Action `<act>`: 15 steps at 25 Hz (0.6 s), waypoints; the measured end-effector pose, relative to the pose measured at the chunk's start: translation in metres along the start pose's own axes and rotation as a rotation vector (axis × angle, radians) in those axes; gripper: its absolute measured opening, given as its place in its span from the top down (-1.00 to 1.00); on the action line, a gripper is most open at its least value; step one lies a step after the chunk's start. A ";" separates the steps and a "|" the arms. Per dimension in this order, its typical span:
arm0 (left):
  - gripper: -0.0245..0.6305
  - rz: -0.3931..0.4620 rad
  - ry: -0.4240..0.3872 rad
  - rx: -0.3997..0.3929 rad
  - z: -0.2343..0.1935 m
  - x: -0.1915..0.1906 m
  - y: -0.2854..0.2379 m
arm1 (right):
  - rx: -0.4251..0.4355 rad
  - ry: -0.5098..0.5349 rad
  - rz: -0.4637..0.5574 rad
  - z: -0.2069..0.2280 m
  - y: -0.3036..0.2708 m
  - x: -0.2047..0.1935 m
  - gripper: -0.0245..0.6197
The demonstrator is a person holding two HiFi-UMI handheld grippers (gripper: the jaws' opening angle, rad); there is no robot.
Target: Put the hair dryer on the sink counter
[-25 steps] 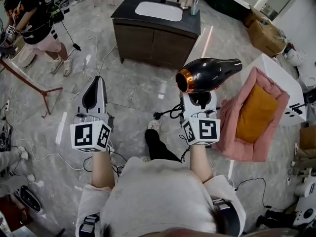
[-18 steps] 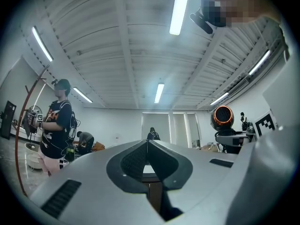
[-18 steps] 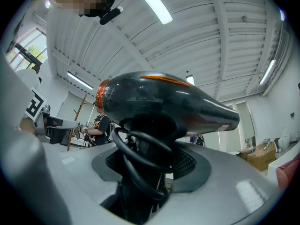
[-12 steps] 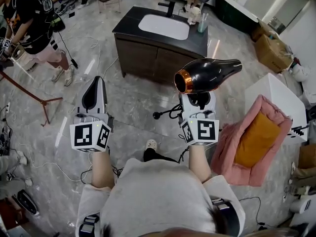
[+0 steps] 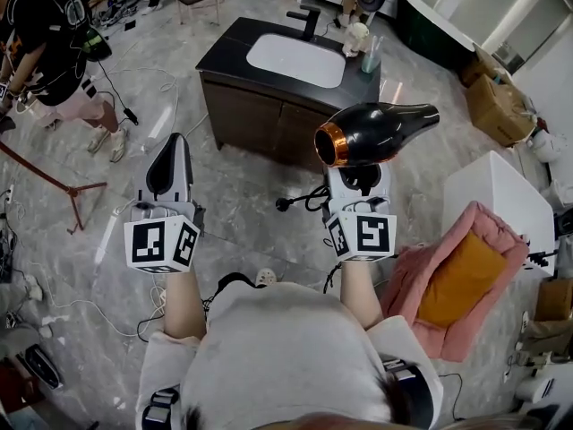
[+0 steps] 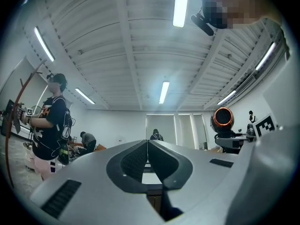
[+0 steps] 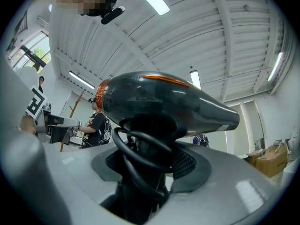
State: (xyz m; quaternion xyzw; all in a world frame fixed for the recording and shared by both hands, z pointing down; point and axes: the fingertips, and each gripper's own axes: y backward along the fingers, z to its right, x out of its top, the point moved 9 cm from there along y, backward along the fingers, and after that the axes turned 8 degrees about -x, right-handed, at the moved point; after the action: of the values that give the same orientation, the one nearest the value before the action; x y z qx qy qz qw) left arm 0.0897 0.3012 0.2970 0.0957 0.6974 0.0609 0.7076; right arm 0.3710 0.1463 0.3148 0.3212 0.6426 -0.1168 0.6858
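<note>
Clamped the black handle of the hair dryer (image 5: 380,133) between the jaws of the right gripper (image 5: 358,182), with a loop of the cord (image 5: 304,202) lying across the front of the handle. Held it in the air over the marble floor (image 5: 242,168), barrel level above the gripper, copper-ringed end pointing left and narrow nozzle pointing right. Let the plug end of the cord dangle below, off toward the left. Had the left gripper (image 5: 173,150) clenched on nothing, pads pressed flat together, raised about level with the right one and well apart from it. Faced the sink cabinet, with the hair dryer not yet on its dark tabletop (image 5: 228,47). Saw on that tabletop a white basin (image 5: 295,59), a black faucet (image 5: 307,21) behind it, and a pale cup (image 5: 370,61) near the right edge. Stood near a pink pet bed (image 5: 421,280) with an orange cushion (image 5: 461,271), just beside a white box (image 5: 501,195) on the right. Noticed another person (image 5: 49,43) in a dark top at far left.
</note>
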 end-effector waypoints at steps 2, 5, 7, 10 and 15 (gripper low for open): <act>0.90 -0.011 -0.006 0.001 -0.004 -0.001 -0.009 | 0.002 -0.013 -0.005 0.002 -0.010 -0.006 0.15; 0.90 -0.019 -0.008 0.006 -0.009 -0.005 -0.021 | 0.005 -0.020 -0.018 0.004 -0.022 -0.015 0.15; 0.90 -0.020 -0.006 0.009 -0.014 -0.007 -0.030 | 0.010 -0.020 -0.025 0.004 -0.031 -0.018 0.15; 0.90 -0.025 -0.004 0.000 -0.024 -0.010 -0.048 | 0.008 -0.025 -0.035 0.003 -0.048 -0.024 0.15; 0.90 -0.027 0.004 -0.026 -0.052 -0.024 -0.083 | -0.019 -0.022 -0.038 -0.002 -0.084 -0.040 0.15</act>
State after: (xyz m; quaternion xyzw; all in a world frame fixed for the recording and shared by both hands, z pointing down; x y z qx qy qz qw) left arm 0.0335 0.2176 0.3018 0.0769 0.6992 0.0605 0.7082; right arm 0.3155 0.0729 0.3291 0.3010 0.6421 -0.1274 0.6935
